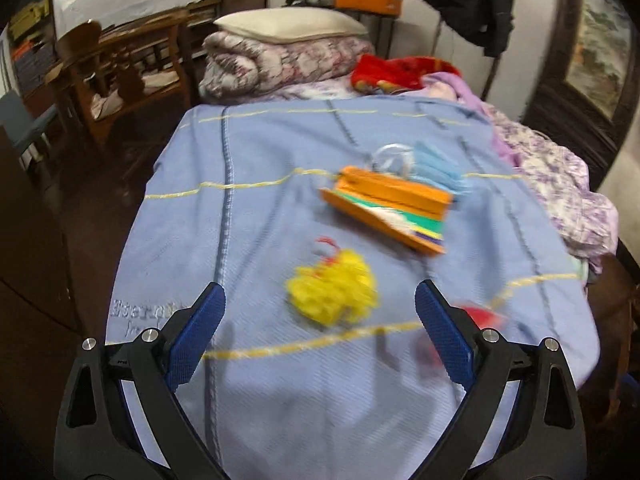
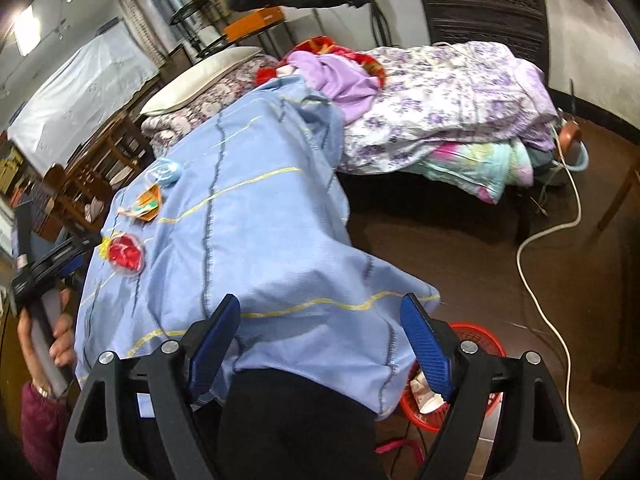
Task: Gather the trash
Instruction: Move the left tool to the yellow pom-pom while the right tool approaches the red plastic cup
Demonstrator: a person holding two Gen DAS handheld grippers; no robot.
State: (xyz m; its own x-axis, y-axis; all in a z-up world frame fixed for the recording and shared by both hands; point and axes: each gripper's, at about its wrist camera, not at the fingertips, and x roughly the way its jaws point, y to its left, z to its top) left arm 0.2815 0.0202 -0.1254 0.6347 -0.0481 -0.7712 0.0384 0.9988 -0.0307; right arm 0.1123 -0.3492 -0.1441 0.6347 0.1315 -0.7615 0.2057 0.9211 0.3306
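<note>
On the blue blanket point(image 1: 260, 240) lie a crumpled yellow scrap point(image 1: 332, 290), an orange box with coloured paper point(image 1: 390, 206), a clear and light-blue wrapper point(image 1: 416, 160) behind it, and a red wrapper point(image 1: 482, 316) by my right finger. My left gripper point(image 1: 320, 308) is open and empty, just short of the yellow scrap. My right gripper point(image 2: 320, 320) is open and empty over the blanket's hanging corner point(image 2: 320, 280). A red basket point(image 2: 464, 380) with some trash stands on the floor below it. The right wrist view also shows the red wrapper point(image 2: 126, 256), the orange box point(image 2: 148, 202) and the left gripper point(image 2: 52, 264).
A folded quilt and pillow point(image 1: 280, 40) lie at the bed's head. A purple flowered quilt point(image 2: 440, 92) is piled on the bed's right side. Wooden chairs point(image 1: 116, 64) stand left of the bed. A white cable point(image 2: 552, 240) runs across the dark floor.
</note>
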